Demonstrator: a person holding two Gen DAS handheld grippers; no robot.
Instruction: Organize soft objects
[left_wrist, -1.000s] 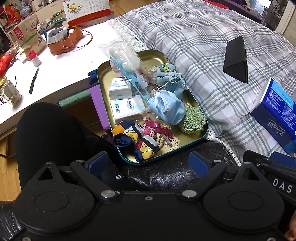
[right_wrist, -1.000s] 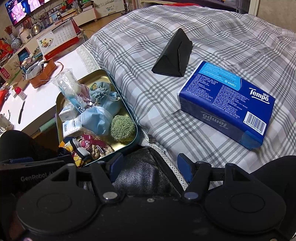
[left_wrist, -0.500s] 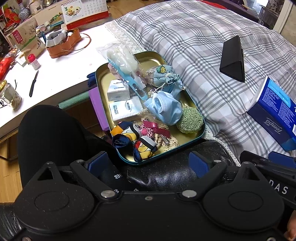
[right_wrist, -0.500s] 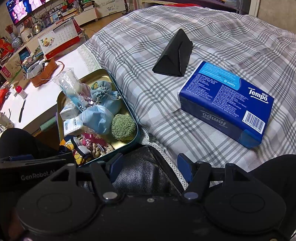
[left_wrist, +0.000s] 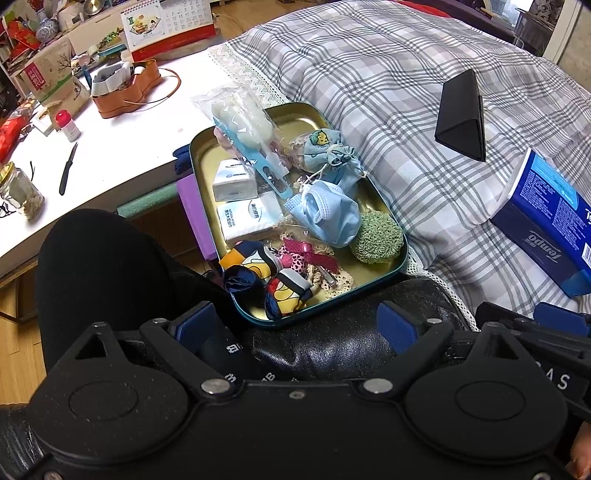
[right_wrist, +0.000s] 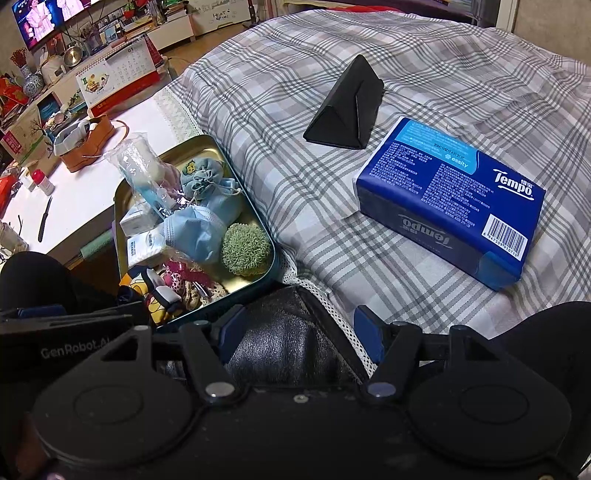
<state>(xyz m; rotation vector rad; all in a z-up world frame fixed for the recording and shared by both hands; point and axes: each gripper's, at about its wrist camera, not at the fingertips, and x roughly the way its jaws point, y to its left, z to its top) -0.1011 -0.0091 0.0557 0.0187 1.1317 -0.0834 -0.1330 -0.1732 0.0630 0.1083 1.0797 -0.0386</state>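
Observation:
A gold metal tray (left_wrist: 301, 112) (right_wrist: 207, 144) rests at the edge of a plaid bed. It holds a blue face mask (left_wrist: 328, 216) (right_wrist: 195, 232), a green knitted ball (left_wrist: 376, 240) (right_wrist: 245, 249), a blue drawstring pouch (left_wrist: 328, 151) (right_wrist: 203, 177), white tissue packs (left_wrist: 247, 218), a bagged brush (left_wrist: 243, 122), colourful rolled cloths (left_wrist: 288, 291) and pink ribbons (left_wrist: 310, 254). My left gripper (left_wrist: 295, 326) is open and empty, just short of the tray's near edge. My right gripper (right_wrist: 297, 328) is open and empty over a black leather surface (right_wrist: 280, 343).
A blue Tempo tissue pack (right_wrist: 450, 199) (left_wrist: 546, 218) and a black triangular case (right_wrist: 347, 103) (left_wrist: 461, 114) lie on the plaid bedding (right_wrist: 406, 59). A white desk (left_wrist: 122, 140) at left carries a knife (left_wrist: 68, 168), a jar (left_wrist: 20, 192) and a brown holder (left_wrist: 125, 88).
Both views shifted slightly: the tray and bed objects drifted a little in frame. Both grippers stay open and empty.

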